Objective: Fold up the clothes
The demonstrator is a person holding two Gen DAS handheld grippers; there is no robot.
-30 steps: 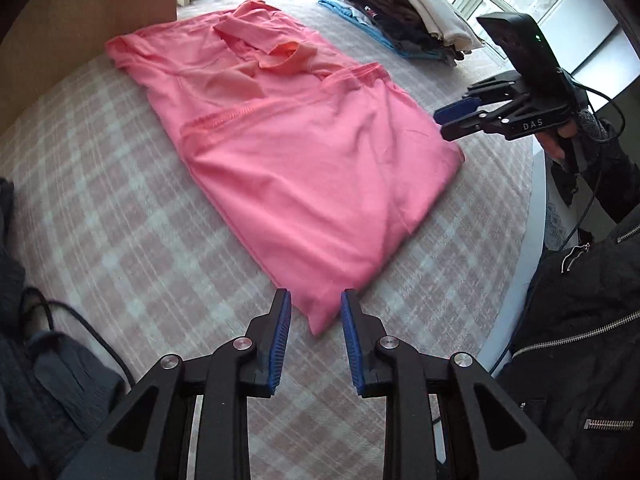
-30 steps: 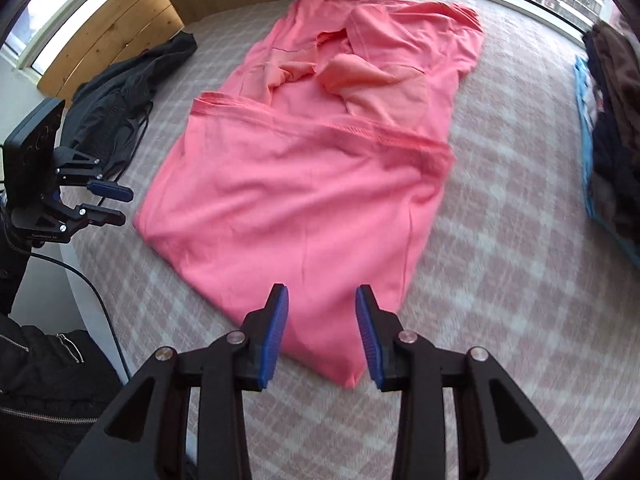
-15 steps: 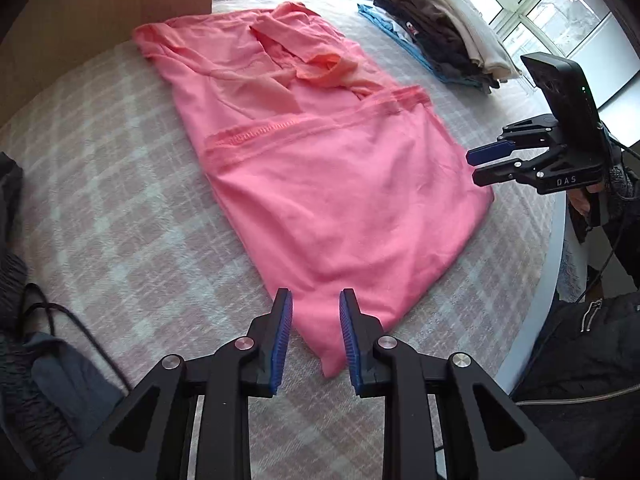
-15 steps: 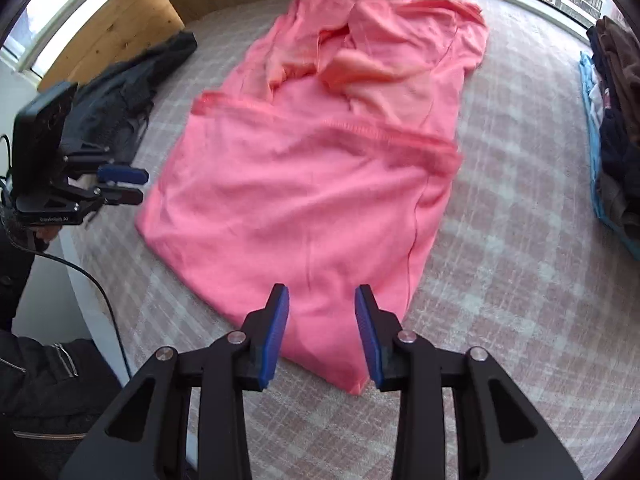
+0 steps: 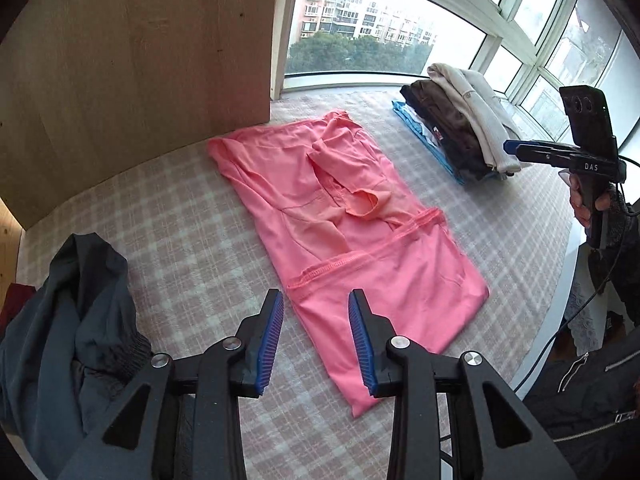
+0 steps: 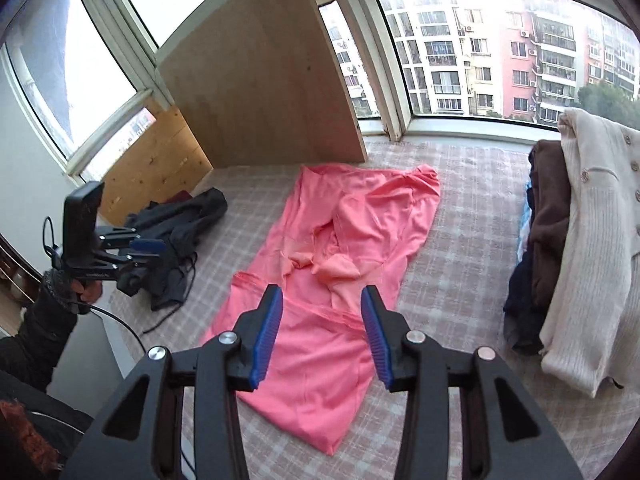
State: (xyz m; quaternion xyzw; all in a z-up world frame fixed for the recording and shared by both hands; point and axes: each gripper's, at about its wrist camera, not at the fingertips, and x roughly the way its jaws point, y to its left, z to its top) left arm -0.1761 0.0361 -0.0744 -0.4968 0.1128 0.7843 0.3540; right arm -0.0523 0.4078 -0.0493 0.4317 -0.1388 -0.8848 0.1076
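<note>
My pink shirt (image 5: 372, 236) lies flat on the checked worktop (image 5: 176, 216), its lower half folded up over the body, sleeves tucked inward, hem seam showing.

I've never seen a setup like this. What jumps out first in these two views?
The bright pink garment spread flat mid-way across the checked bed cover, its lower part folded up, catches the eye first. Over its near end hang the left gripper and right gripper, both open and empty. A stack of folded clothes sits by the windows, and a dark jacket lies crumpled opposite.
</note>
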